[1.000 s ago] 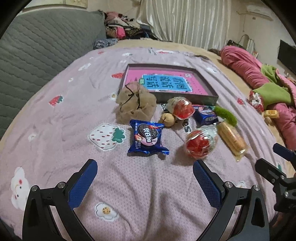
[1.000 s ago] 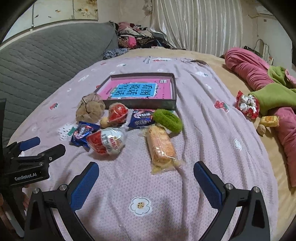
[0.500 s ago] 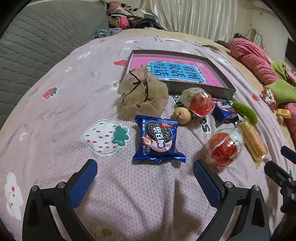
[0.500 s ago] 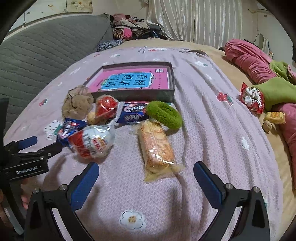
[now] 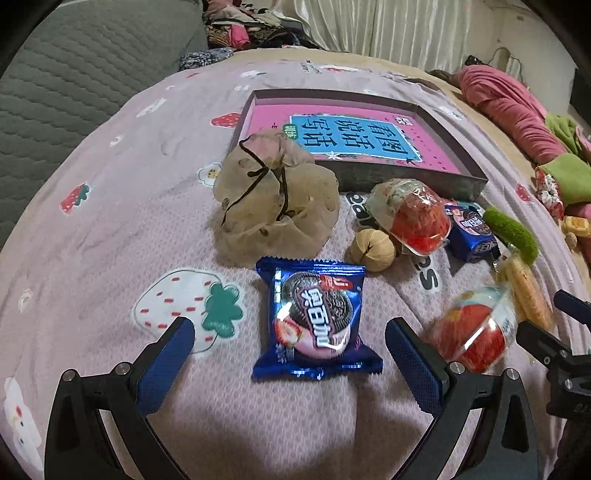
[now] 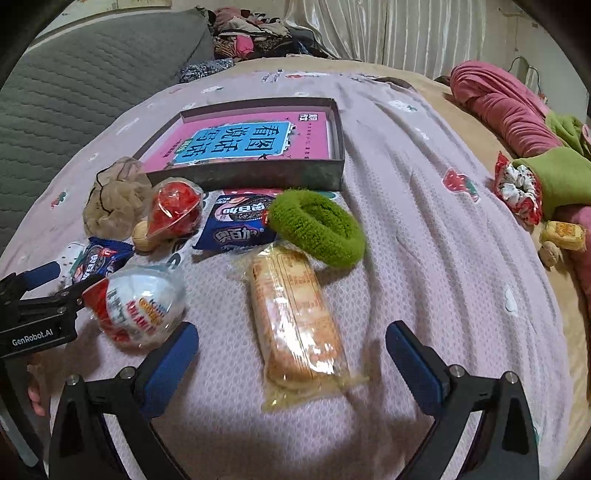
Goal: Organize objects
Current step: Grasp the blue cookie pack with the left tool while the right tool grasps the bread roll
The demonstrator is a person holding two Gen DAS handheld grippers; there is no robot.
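Note:
A blue Oreo packet lies on the pink bedspread, its near end between the fingers of my open left gripper. My open right gripper straddles a clear-wrapped biscuit bar. Around them lie a beige mesh pouch, a walnut, two red-and-white wrapped sweets, a second Oreo packet and a green scrunchie. A shallow box with a pink book sits behind them.
A grey quilted headboard rises at the left. Pink and green bedding is piled at the right, with a patterned scrunchie, a small yellow snack and a walnut. Clothes are heaped at the back.
Both grippers have moved forward and lower. The blue Oreo packet now lies between the left fingers, and the biscuit bar between the right ones. Nothing has been picked up.

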